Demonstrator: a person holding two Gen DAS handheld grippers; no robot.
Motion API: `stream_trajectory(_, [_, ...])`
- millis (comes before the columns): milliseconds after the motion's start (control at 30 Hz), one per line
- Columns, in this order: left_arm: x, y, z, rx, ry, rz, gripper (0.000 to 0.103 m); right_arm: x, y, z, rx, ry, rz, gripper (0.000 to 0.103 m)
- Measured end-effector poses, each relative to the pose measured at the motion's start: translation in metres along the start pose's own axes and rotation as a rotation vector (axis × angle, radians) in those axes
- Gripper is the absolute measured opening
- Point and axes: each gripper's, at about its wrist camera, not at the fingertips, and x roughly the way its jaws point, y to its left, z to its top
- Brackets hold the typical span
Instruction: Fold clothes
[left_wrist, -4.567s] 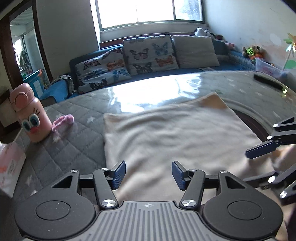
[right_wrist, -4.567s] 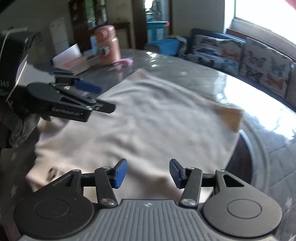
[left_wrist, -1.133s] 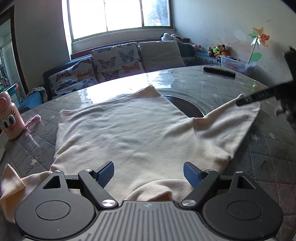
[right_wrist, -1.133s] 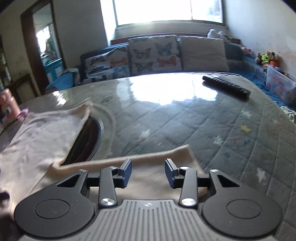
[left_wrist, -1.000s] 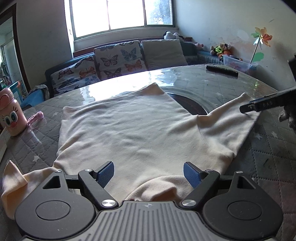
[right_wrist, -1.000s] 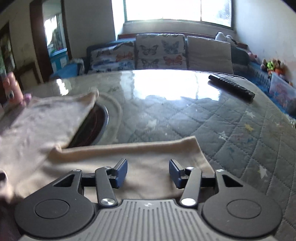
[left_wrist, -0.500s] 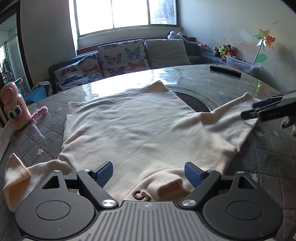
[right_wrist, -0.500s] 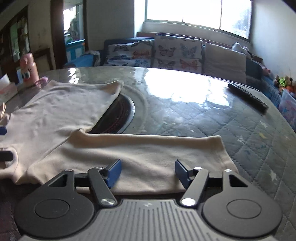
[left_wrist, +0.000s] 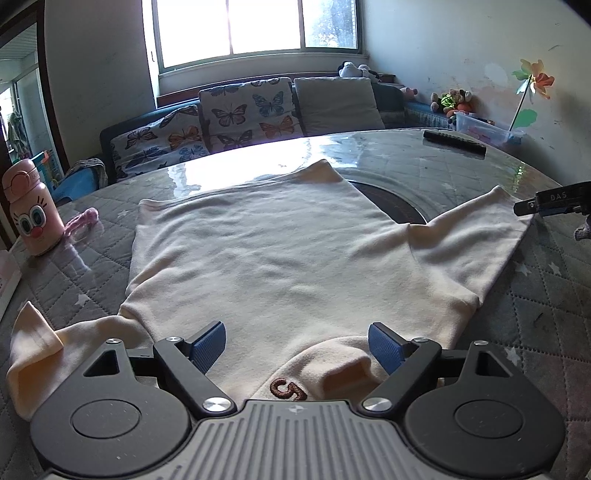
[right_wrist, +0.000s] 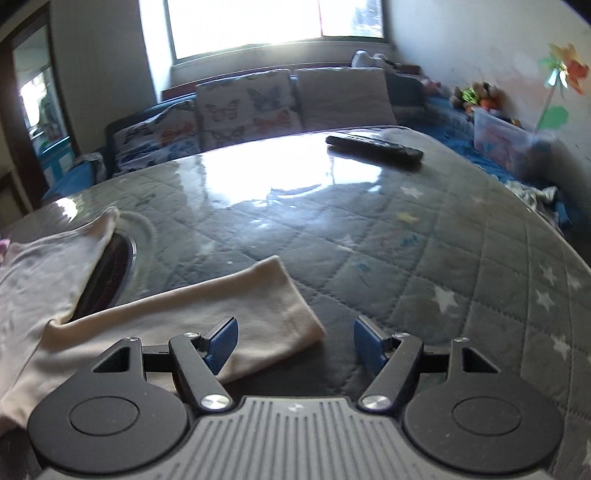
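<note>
A home living room, lived-in and sunlit. Along the far wall, a blue sofa (left_wrist: 122, 133) with butterfly-print cushions (left_wrist: 251, 112) under a wide bright window (left_wrist: 255, 27). Soft toys (left_wrist: 452, 99) and a paper pinwheel (left_wrist: 533, 79) by a scuffed white wall on the right. In front, a round table (right_wrist: 424, 236) under a quilted star-print cover, with a remote control (right_wrist: 373, 147), a pink cartoon-faced water bottle (left_wrist: 31, 214) and a cream shirt (left_wrist: 280, 258) spread out. At the left, a doorway into another room.
</note>
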Motion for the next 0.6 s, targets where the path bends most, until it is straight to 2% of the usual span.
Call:
stream_trajectory(133, [0.0, 0.0, -0.001, -0.001, 0.002, 0.001, 0.087, 0.001, 0.004, -0.003, -0.007, -0.004, -0.003, 0.067])
stream_trajectory(333, [-0.001, 0.001, -0.001, -0.003, 0.0, 0.003, 0.087, -0.004, 0.009, -0.004, 0.008, -0.01, -0.014, 0.041])
stream_trajectory(400, [-0.001, 0.001, -0.001, -0.006, -0.001, 0.004, 0.087, -0.004, 0.007, -0.003, 0.017, -0.009, -0.013, 0.022])
stream_trajectory(467, [-0.002, 0.002, -0.002, -0.008, -0.002, 0.005, 0.087, -0.004, 0.005, -0.002, 0.033, -0.008, -0.006, 0.012])
stream_trajectory(500, [-0.003, 0.002, -0.002, -0.008, -0.002, 0.006, 0.087, -0.005, 0.005, -0.002, 0.036, -0.013, -0.001, 0.008])
stream_trajectory(600, [-0.004, 0.006, -0.003, -0.012, -0.004, 0.011, 0.087, -0.013, 0.009, 0.003, 0.03, -0.042, 0.021, 0.006])
